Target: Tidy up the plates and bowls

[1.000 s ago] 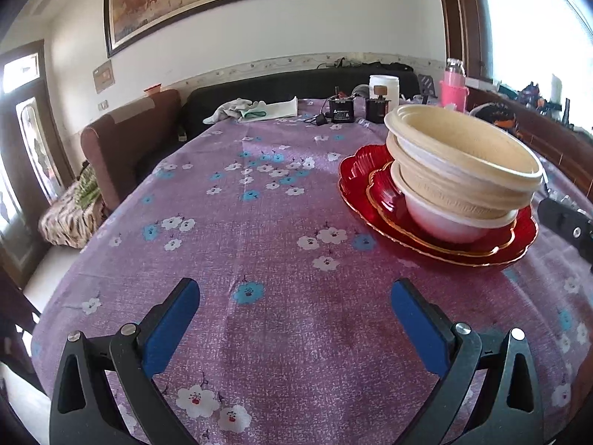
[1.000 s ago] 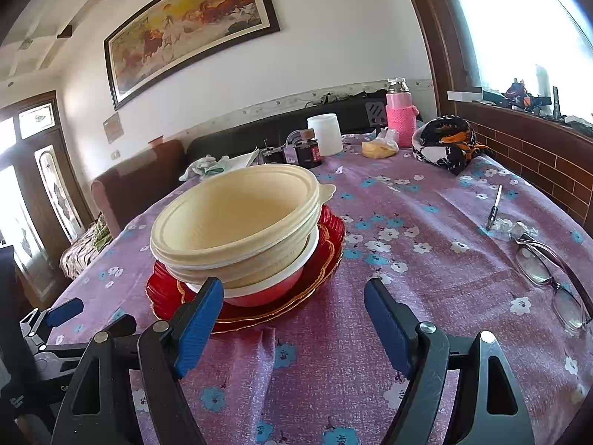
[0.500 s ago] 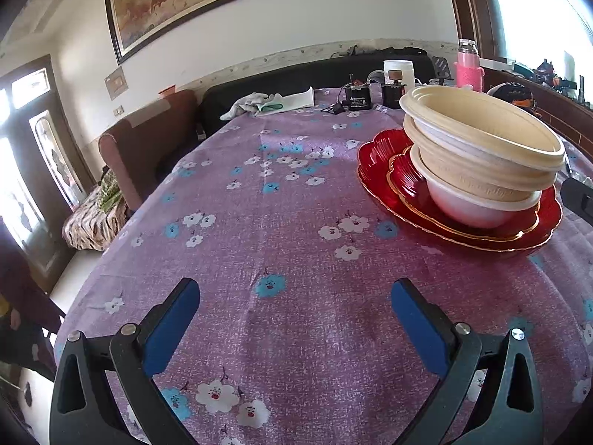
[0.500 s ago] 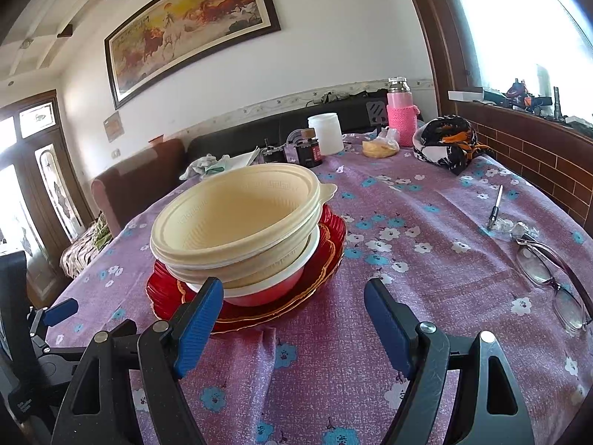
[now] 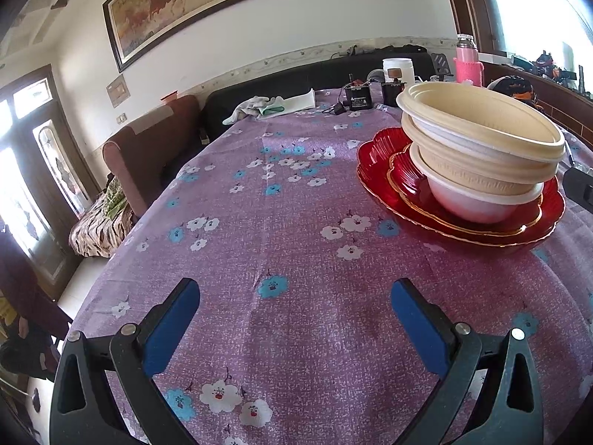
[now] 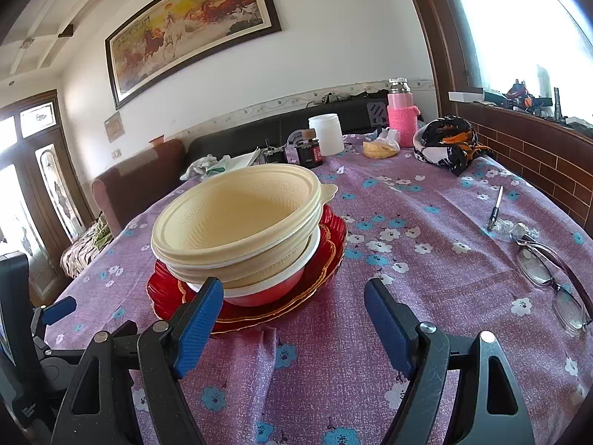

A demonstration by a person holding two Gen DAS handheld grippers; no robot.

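Note:
A stack of cream bowls (image 6: 237, 218) over a white bowl (image 6: 267, 289) sits on two nested red plates (image 6: 322, 259) on the purple floral tablecloth. In the left wrist view the same bowl stack (image 5: 478, 141) and red plates (image 5: 385, 174) are at the right. My left gripper (image 5: 292, 313) is open and empty, above bare cloth to the left of the stack. My right gripper (image 6: 294, 315) is open and empty, just in front of the plates' near rim; its left finger (image 6: 200, 319) overlaps the plates in view. The left gripper also shows at the left edge of the right wrist view (image 6: 55, 306).
Glasses (image 6: 552, 278) and a pen (image 6: 494, 211) lie on the right. At the far end stand a white jar (image 6: 326, 133), a pink bottle (image 6: 400, 115), a dark jar (image 6: 309, 148), a patterned cloth bundle (image 6: 448, 144) and white rags (image 5: 274, 105). A brown sofa (image 5: 148, 148) is beyond the left table edge.
The left gripper has drawn back and shifted a little, so the stack sits further right and higher in its view. The right gripper has not moved. Both stay open.

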